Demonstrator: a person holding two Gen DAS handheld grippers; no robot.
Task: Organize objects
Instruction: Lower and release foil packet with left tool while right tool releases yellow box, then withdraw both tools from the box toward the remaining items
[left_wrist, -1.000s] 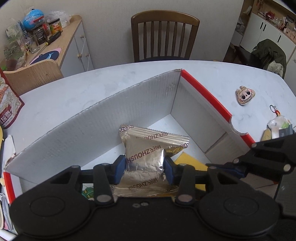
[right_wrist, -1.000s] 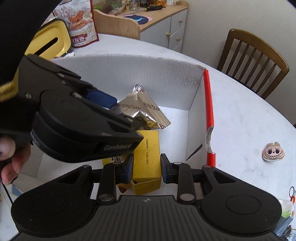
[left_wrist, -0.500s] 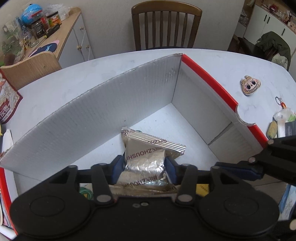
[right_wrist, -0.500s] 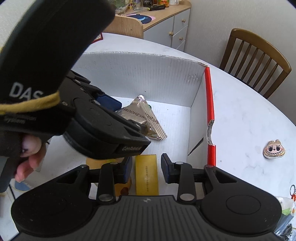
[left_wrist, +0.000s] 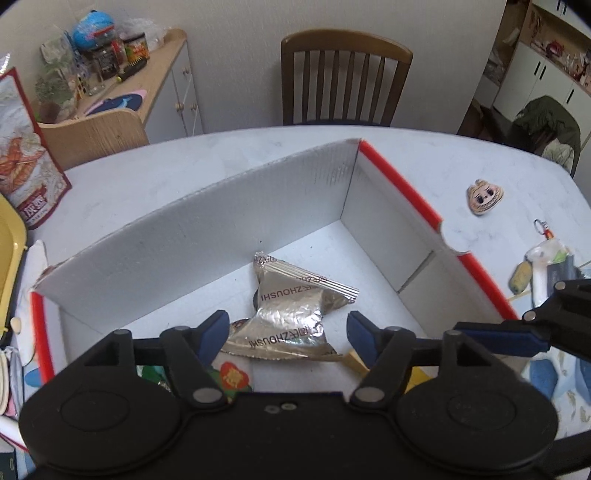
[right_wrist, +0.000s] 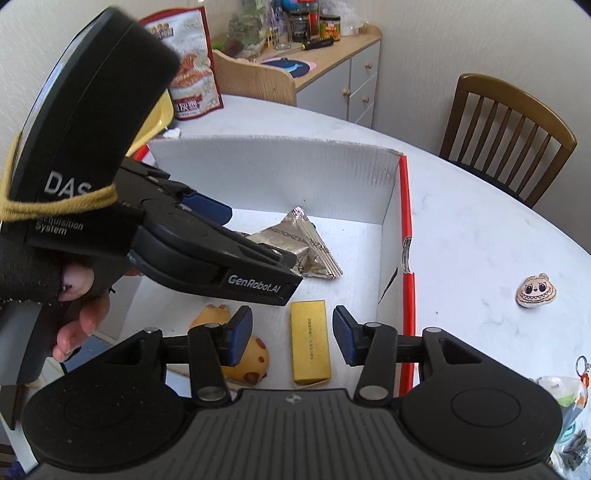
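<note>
The white worktop (left_wrist: 155, 177) carried an open cardboard box (left_wrist: 207, 221) with red edges. Inside it the silver foil packet (left_wrist: 291, 317) lay flat between the left gripper (left_wrist: 284, 334)'s opening fingers, untouched, long axis running away from them. The right gripper (right_wrist: 291, 334)'s fingers were opening around the gold bar box (right_wrist: 309, 341), lengthwise between them, clear of both. A yellow toy (right_wrist: 247, 360) lay just beside it.

Silver foil packet (left_wrist: 291, 317) on box (left_wrist: 207, 229) floor, between opening left gripper (left_wrist: 286, 332) pads, untouched.
</note>
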